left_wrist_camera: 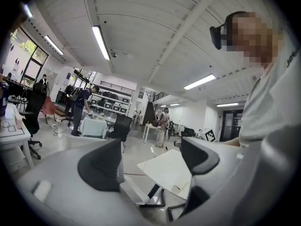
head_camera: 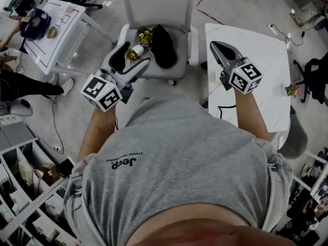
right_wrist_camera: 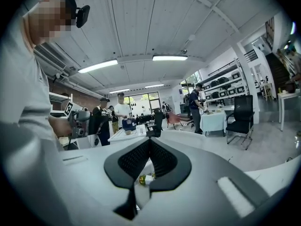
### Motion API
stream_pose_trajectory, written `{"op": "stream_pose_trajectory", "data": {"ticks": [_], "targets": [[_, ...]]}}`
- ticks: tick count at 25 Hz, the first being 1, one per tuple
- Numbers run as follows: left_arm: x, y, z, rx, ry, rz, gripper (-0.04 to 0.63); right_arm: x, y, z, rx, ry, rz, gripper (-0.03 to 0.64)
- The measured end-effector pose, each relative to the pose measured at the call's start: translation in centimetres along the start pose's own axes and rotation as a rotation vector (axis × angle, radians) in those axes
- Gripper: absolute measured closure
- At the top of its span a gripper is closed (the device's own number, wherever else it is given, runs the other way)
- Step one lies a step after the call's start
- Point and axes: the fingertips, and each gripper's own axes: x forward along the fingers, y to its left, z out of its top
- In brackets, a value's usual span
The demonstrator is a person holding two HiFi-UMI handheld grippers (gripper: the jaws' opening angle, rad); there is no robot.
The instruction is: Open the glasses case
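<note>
Grey concrete floor [head_camera: 241, 4] lay under the whole scene, in a wide workshop with people at far tables. Nearest the camera was the person's grey shirt [head_camera: 195, 152], with both grippers held out in front of it, in the air. The left gripper [head_camera: 136, 53] had its jaws spread wide and nothing between them; its own view showed only the room through the gap. The right gripper [head_camera: 214, 46] was clenched, pad against pad, on nothing. Beyond them stood a white chair [head_camera: 156, 4]. On its seat lay a dark oblong thing, most likely the case [head_camera: 163, 47], closed as far as I could tell, just beside some flowers [head_camera: 144, 35]. A white table [head_camera: 256, 45] stood to the chair's right, under the right gripper. Neither gripper touched the case, so the opening had not begun; this was the approach. The next move would likely call for lowering both to the seat, releasing the right jaws, pinning the case's base with one gripper and prising the lid up with the other.
</note>
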Motion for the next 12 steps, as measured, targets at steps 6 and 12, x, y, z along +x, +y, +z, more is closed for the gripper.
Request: {"op": "stream_pose_trajectory", "data": {"ticks": [6,12], "targets": [[0.9,5.0,0.2,0.027,0.049,-0.099,0.167,2.7,0.2,1.8,-0.030,-0.017,-0.116,0.612],[7.0,3.1,-1.6,0.094,0.139,-0.304,0.167,-2.8,-1.8,2.2,-0.029,-0.037,-0.320,0.614]]}}
